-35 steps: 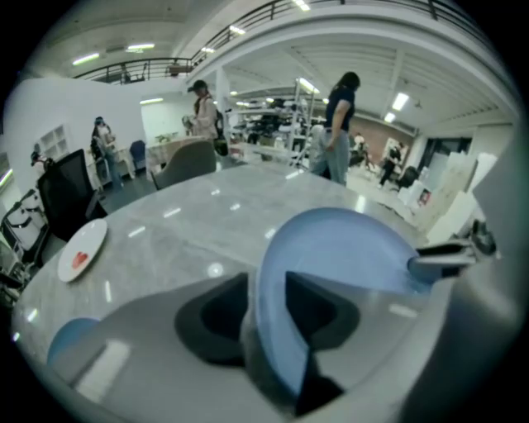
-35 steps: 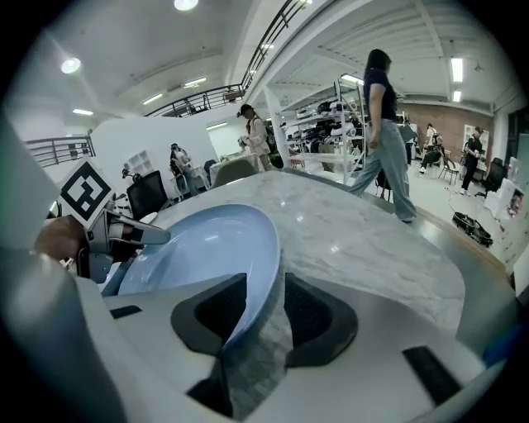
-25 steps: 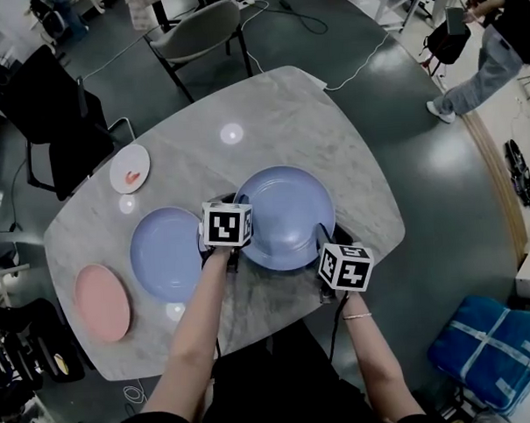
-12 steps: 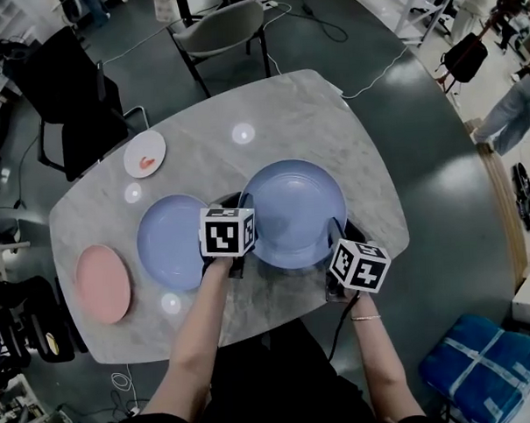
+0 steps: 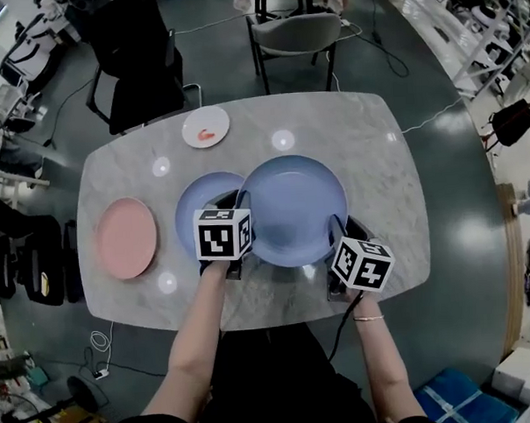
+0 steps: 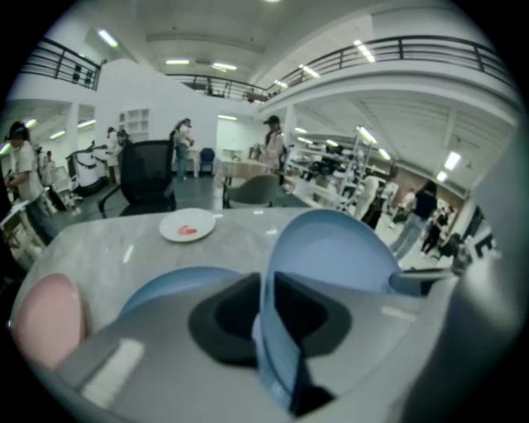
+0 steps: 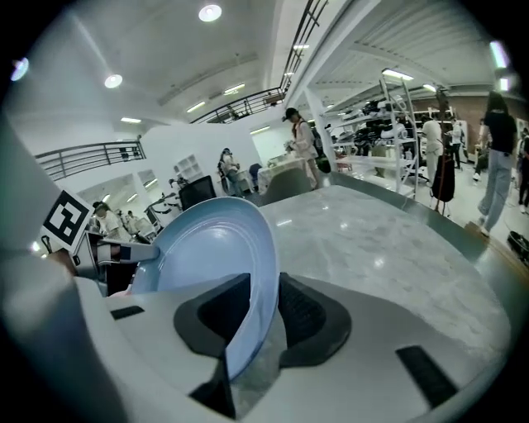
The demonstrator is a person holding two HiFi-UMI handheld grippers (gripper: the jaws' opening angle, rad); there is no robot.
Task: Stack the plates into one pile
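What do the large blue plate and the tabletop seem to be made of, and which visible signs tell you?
The large blue plate: probably plastic or melamine, possibly glazed ceramic; thin rim, even satin pale blue. The tabletop: marble or marble-look laminate, polished; grey veining, bright lamp reflections.

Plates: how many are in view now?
4: blue plate held in left tongs and right tongs, centre; second blue plate partly under it, leftward; pink plate far left; small white plate beyond.
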